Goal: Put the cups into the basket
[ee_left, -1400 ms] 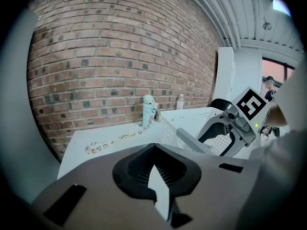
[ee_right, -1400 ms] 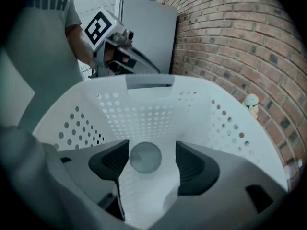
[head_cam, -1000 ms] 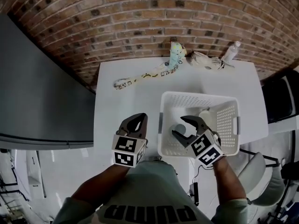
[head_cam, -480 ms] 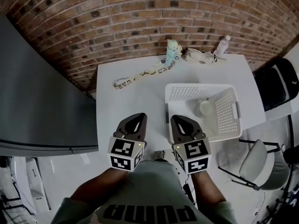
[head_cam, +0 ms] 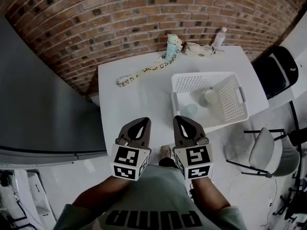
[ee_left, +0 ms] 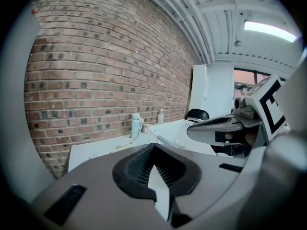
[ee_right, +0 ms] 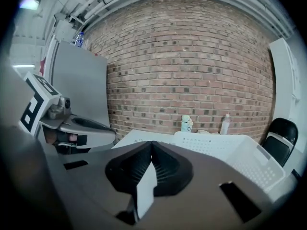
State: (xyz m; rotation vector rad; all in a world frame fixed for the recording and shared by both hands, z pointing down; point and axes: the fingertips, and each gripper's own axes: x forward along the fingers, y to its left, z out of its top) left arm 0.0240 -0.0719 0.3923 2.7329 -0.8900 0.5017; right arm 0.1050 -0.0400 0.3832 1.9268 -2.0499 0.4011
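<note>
A white slatted basket (head_cam: 229, 110) stands on the right half of the white table (head_cam: 129, 104). Two cups stand inside it: a pale blue-green one (head_cam: 191, 110) near the front left and a cream one (head_cam: 210, 96) behind it. My left gripper (head_cam: 140, 123) and right gripper (head_cam: 184, 121) hang side by side over the table's near edge, close to my body, both shut and empty. In the left gripper view the jaws (ee_left: 153, 145) meet at the tips, and the basket (ee_left: 178, 128) lies beyond. In the right gripper view the jaws (ee_right: 152, 143) are pressed together, short of the basket (ee_right: 230, 147).
At the table's back lie a patterned strap (head_cam: 144, 73), a pale green soft toy (head_cam: 171, 44), a beige bundle (head_cam: 197, 48) and a clear bottle (head_cam: 219, 36). A brick wall stands behind. A grey cabinet (head_cam: 38, 95) is on the left; a black chair (head_cam: 273, 71) and a grey chair (head_cam: 266, 152) on the right.
My right gripper has come out of the basket and shut, leaving the blue-green cup inside. Both grippers have drawn back toward my body and sit level with each other.
</note>
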